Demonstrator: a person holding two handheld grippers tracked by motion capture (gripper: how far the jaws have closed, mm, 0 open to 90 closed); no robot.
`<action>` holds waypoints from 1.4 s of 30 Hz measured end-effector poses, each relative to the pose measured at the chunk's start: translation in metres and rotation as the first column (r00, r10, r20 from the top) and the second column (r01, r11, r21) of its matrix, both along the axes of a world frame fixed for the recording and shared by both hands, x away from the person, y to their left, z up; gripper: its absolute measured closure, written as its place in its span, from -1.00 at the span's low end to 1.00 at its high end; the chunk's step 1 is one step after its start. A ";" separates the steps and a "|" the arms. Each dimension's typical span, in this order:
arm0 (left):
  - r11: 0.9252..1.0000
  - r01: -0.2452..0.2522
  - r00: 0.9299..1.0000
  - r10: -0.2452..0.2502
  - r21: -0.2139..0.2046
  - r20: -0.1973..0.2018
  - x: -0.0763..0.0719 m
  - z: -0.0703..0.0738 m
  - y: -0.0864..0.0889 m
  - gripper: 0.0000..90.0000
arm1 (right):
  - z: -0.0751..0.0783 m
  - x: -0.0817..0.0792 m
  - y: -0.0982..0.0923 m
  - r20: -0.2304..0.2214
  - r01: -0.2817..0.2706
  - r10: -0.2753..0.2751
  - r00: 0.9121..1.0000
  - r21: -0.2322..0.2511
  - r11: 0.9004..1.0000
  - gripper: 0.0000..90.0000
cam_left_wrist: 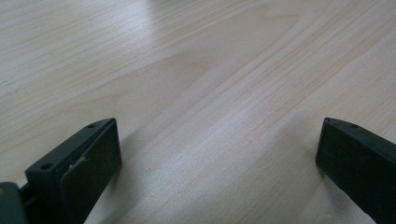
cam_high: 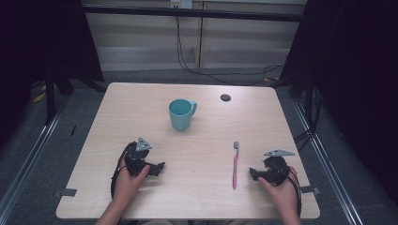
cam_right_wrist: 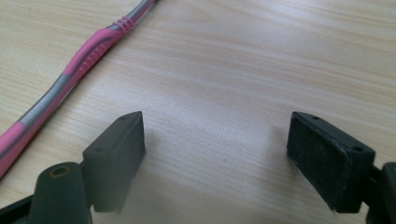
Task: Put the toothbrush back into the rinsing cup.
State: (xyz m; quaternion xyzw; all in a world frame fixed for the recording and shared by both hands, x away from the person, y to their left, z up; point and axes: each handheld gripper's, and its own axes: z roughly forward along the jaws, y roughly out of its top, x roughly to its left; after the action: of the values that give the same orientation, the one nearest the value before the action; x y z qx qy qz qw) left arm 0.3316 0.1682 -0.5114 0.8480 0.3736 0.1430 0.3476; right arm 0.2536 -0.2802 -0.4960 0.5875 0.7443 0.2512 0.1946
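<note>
A teal mug (cam_high: 181, 114) stands upright on the wooden table (cam_high: 141, 108), toward the back middle. A pink and grey toothbrush (cam_high: 234, 165) lies flat at the front right, head pointing away from me; its handle (cam_right_wrist: 70, 79) also crosses the upper left of the right gripper view. My right gripper (cam_high: 252, 174) rests low on the table just right of the toothbrush, jaws wide apart over bare wood (cam_right_wrist: 215, 135). My left gripper (cam_high: 159, 168) sits at the front left, open with nothing between its jaws (cam_left_wrist: 219, 149).
A dark round grommet hole (cam_high: 225, 97) sits in the table near the back right. Cables (cam_high: 187, 61) hang behind the table. Metal rails (cam_high: 28, 159) run along the floor on both sides.
</note>
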 end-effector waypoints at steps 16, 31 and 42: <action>1.000 0.000 1.000 0.000 0.001 0.001 0.000 0.000 0.000 -1.00 | 0.027 0.012 0.014 -0.068 -0.047 0.048 0.997 0.014 0.999 -0.47; 1.000 0.001 1.000 -0.001 0.001 0.000 0.000 0.000 0.000 -1.00 | 0.037 0.021 0.029 -0.115 -0.066 0.068 0.991 0.027 0.997 -0.44; 1.000 0.003 1.000 -0.003 0.005 0.000 0.000 0.000 0.000 -1.00 | 0.041 0.025 0.039 -0.156 -0.069 0.075 0.985 0.044 0.997 -0.38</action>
State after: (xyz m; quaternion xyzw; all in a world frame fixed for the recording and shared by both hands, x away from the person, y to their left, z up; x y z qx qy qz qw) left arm 0.3317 0.1685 -0.5112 0.8493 0.3721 0.1435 0.3458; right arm 0.2786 -0.2413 -0.4546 0.5818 0.7731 0.2251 0.1146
